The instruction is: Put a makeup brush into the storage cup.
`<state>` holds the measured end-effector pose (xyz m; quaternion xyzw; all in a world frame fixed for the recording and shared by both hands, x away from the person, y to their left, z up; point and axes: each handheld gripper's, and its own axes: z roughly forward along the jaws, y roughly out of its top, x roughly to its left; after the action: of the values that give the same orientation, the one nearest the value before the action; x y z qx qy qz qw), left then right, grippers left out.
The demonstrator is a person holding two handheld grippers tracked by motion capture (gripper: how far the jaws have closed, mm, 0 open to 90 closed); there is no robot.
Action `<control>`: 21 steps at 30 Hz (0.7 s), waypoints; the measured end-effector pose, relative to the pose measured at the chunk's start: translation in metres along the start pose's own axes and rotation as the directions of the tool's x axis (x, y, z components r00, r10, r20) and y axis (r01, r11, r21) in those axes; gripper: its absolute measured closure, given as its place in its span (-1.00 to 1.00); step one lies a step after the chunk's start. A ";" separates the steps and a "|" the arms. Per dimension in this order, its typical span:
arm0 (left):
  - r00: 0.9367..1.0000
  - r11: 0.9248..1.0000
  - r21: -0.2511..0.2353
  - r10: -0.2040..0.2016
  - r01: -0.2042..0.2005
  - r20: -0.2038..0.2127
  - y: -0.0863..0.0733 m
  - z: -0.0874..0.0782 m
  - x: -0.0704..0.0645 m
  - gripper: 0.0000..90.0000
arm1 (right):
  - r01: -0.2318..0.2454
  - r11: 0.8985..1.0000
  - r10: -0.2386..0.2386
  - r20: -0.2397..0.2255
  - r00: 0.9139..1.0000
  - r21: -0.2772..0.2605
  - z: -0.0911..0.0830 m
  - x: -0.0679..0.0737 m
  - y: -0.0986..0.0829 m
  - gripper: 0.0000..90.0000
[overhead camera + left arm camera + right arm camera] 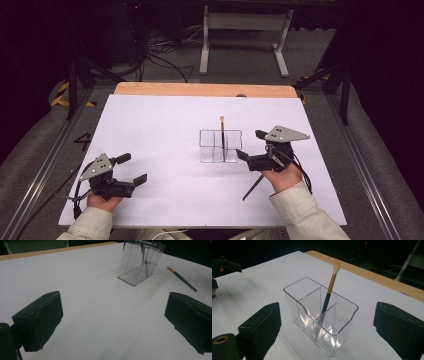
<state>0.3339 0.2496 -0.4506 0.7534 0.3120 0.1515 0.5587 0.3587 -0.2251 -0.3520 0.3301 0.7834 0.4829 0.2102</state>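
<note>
Right hand-held gripper agape beside clear organizer's edge.

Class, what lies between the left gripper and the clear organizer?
Only bare white table, in the high view, between left gripper and clear organizer.

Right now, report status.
Both grippers, left and right, open, empty. One brush upright in organizer. Second brush flat on table. Nothing blocking.

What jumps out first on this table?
A clear plastic organizer near the white table's middle holds one upright brush, pale tip up. A second brush lies flat near the right hand-held gripper. Both grippers, including the left hand-held gripper, gape open, holding nothing.
</note>
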 end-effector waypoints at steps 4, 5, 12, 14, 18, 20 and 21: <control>1.000 1.000 0.001 -0.005 0.005 0.001 0.000 0.000 0.000 -0.95 | -0.032 0.999 0.032 0.002 0.999 0.000 -0.008 -0.004 -0.003 -0.85; 1.000 1.000 0.001 -0.006 0.006 -0.001 0.000 0.000 0.000 -0.95 | -0.038 0.999 0.038 0.006 0.999 -0.002 -0.010 -0.005 -0.003 -0.86; 1.000 1.000 0.003 0.006 -0.006 0.020 0.000 0.000 -0.001 -0.95 | -0.057 0.998 0.057 0.026 0.998 -0.015 -0.025 -0.010 -0.011 -0.93; 1.000 1.000 0.002 0.004 -0.004 0.022 0.000 0.000 -0.002 -0.95 | -0.059 0.998 0.059 0.032 0.998 0.001 -0.029 -0.010 -0.011 -0.94; 1.000 1.000 0.002 0.003 -0.003 0.024 0.000 0.000 -0.002 -0.95 | -0.057 0.997 0.056 0.025 0.998 0.054 -0.032 -0.012 -0.010 -0.91; 1.000 1.000 0.002 0.004 -0.004 0.022 0.000 0.000 -0.002 -0.95 | -0.061 0.994 0.060 0.021 0.998 0.088 -0.034 -0.012 -0.008 -0.91; 1.000 1.000 0.002 0.004 -0.004 0.023 0.000 0.000 -0.002 -0.95 | -0.061 0.993 0.059 0.022 0.998 0.103 -0.034 -0.012 -0.008 -0.91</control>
<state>0.3326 0.2486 -0.4506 0.7563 0.3042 0.1438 0.5610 0.3423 -0.2571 -0.3437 0.3682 0.7952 0.4446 0.1856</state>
